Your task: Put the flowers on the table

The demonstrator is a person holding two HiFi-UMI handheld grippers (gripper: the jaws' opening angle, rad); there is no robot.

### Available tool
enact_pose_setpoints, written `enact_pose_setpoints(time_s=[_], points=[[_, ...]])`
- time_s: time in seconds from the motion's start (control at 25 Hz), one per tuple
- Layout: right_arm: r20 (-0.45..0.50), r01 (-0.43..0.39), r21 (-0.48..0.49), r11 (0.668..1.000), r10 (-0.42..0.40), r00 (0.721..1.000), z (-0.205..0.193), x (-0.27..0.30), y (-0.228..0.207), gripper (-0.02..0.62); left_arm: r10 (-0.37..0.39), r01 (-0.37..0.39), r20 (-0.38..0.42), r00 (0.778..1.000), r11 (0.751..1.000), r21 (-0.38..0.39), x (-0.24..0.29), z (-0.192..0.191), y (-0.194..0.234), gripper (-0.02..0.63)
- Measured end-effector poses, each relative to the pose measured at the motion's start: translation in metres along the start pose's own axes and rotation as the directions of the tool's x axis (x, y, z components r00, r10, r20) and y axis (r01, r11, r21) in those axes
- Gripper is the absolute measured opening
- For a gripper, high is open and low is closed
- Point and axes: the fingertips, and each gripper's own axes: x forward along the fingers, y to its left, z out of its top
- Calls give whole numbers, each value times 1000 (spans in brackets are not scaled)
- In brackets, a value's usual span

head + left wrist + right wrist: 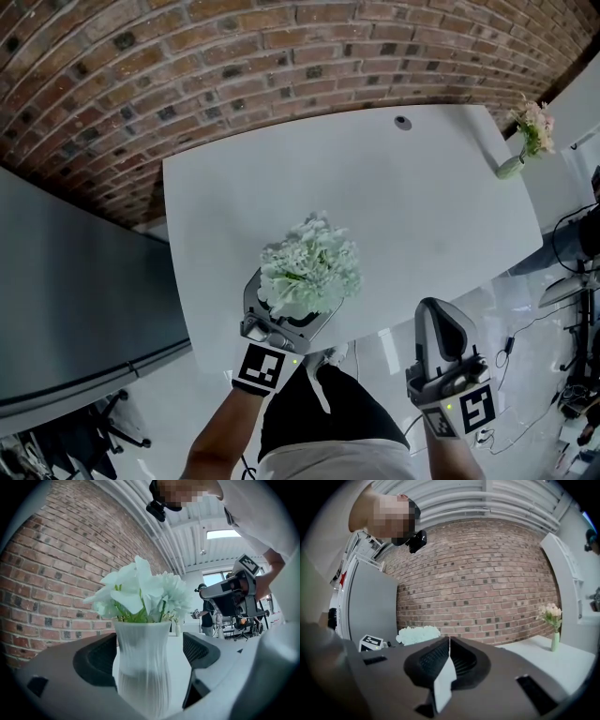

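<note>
Left gripper (151,657): jaws are seen spread wide, with the ribbed white vase (143,667) standing upright between them. A clear gap is noted between the vase and the right-hand pad (197,648); the left-hand pad (101,660) lies just beside the vase wall, and contact there cannot be confirmed. No squeeze on the vase is observed. The white flowers (311,262) are carried in this vase, green stems visible at the rim. In the head view the bouquet is placed over the white table (422,206), close to its near edge, with the left gripper's jaws on either side beneath the blooms; the vase base is hidden there. Right gripper (449,644): jaws are closed tip to tip, nothing is held between them. It is held off the table's near edge, well apart from the flowers. A second small vase of pale pink flowers (530,136) is recorded at the table's far right corner, in front of the brick wall (281,56).
</note>
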Motion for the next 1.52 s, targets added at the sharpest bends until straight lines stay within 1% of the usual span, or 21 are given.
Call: enact_pose_setpoints(time_s=[0.08,0.2,0.28,0.36,0.44,0.56,0.72,0.8,0.92,1.08,1.28,1.32,1.36,1.4,1.48,1.52], points=[[-10,-4,-2,1000,4,1000,-2,-3,0,17,9,-9,-3,1000,1000,-9,-3,1,-1,422],[-17,-13,0,1000,13,1000,-2,-5,2,17,38,-38,-1,999,998,-57,-10,4,-2,422],[-19,-24,3,1000,24,1000,-1,-5,4,17,60,-59,1,998,993,-103,-16,6,-1,420],[-17,-31,2,1000,31,999,0,-5,5,17,70,-69,-2,998,990,-121,-21,9,0,420],[-14,-33,-4,999,33,999,1,-4,6,17,69,-69,-6,998,990,-119,-26,11,-1,420],[16,-44,13,999,43,999,8,-1,9,17,63,-65,-20,998,992,-108,-30,11,-4,420],[29,-49,37,998,48,998,11,-5,11,17,79,-83,-39,996,991,-107,-39,16,-7,420],[36,-50,36,998,48,998,14,-6,10,17,91,-96,-51,995,990,-105,-43,19,-7,420],[16,-48,-5,999,48,999,9,-11,8,17,123,-130,-64,990,985,-114,-50,23,-6,420],[57,-69,27,997,67,996,22,-9,15,17,154,-162,-68,986,979,-124,-60,30,-6,420],[50,-74,6,997,74,996,25,-13,16,17,190,-200,-82,978,970,-138,-71,37,-6,417],[57,-79,9,997,79,995,27,-13,16,17,195,-204,-79,978,969,-138,-73,39,-6,409],[57,-82,8,997,82,995,27,-13,16,17,199,-207,-75,977,969,-135,-75,42,-7,384],[49,-82,-1,997,82,995,25,-14,15,17,202,-210,-70,977,969,-128,-77,45,-7,350],[36,-83,-13,996,83,996,22,-17,14,17,208,-214,-64,976,970,-116,-81,49,-8,260],[36,-85,-14,996,85,996,22,-17,14,17,210,-216,-63,976,970,-115,-82,50,-9,227]])
